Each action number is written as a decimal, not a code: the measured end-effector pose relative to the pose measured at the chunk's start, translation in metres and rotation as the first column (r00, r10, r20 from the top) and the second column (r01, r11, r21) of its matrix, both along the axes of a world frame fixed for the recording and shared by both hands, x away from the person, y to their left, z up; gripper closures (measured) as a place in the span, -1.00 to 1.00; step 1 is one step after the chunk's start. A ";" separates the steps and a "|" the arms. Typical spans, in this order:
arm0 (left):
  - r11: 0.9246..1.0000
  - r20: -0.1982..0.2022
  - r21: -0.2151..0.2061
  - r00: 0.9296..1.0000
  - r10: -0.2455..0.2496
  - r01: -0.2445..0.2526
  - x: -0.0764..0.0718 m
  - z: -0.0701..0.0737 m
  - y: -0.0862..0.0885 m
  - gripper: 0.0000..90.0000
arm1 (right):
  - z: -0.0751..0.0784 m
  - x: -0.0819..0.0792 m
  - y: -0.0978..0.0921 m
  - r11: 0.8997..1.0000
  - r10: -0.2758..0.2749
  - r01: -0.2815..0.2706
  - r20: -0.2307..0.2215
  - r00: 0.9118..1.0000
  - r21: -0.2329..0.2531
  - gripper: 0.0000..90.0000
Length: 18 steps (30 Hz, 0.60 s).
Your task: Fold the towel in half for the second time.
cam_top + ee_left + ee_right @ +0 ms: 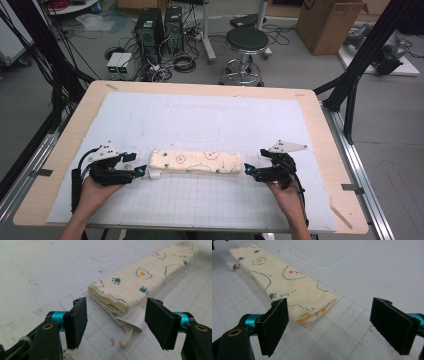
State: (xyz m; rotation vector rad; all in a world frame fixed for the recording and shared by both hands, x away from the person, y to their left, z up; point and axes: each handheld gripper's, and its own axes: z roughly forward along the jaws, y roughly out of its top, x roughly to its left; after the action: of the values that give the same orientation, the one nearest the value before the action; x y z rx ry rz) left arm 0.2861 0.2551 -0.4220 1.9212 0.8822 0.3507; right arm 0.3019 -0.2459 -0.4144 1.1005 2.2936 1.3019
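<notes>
A cream cloth (196, 161) printed with eggs and paw marks lies folded into a long narrow strip across the middle of the white gridded mat (200, 130). My left gripper (141, 171) stands open just off the strip's left end (117, 293), where a white label (132, 318) and a loop tab stick out. At the strip's right end (312, 305) my right gripper (248, 170) is open too, its jaws wide apart with the folded end just ahead of them. Neither gripper touches the cloth.
The mat lies on a wooden table (60, 150) with bare margins around it. Beyond the far edge stand a black stool (246, 47), computer towers (150, 30), cables and a cardboard box (327, 22). Black frame legs (360, 65) rise at the right.
</notes>
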 end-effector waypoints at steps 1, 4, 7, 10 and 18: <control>1.000 -0.001 -0.002 1.000 -0.001 0.001 -0.001 0.000 0.000 -0.24 | 0.000 -0.001 -0.001 1.000 -0.003 0.003 -0.008 1.000 0.002 -0.70; 1.000 -0.003 0.000 1.000 -0.001 0.001 -0.003 -0.001 0.001 -0.25 | -0.001 -0.003 -0.005 1.000 -0.016 0.016 -0.011 1.000 -0.001 -0.72; 1.000 -0.004 -0.002 1.000 0.002 -0.002 -0.006 0.000 0.001 -0.25 | -0.001 -0.006 -0.007 1.000 -0.018 0.018 0.000 1.000 -0.002 -0.72; 1.000 0.000 0.001 1.000 0.001 -0.001 -0.009 0.000 0.002 -0.25 | -0.001 -0.010 -0.008 1.000 -0.022 0.022 0.004 1.000 0.003 -0.72; 1.000 0.001 -0.006 1.000 0.007 -0.006 -0.015 0.000 0.005 -0.26 | -0.001 -0.017 -0.012 1.000 -0.021 0.021 0.011 1.000 0.007 -0.72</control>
State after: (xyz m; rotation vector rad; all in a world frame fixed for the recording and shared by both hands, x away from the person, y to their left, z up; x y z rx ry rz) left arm 0.2711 0.2601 -0.4218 1.9125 0.8880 0.3524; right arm 0.2853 -0.2576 -0.4158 1.1138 2.2656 1.3062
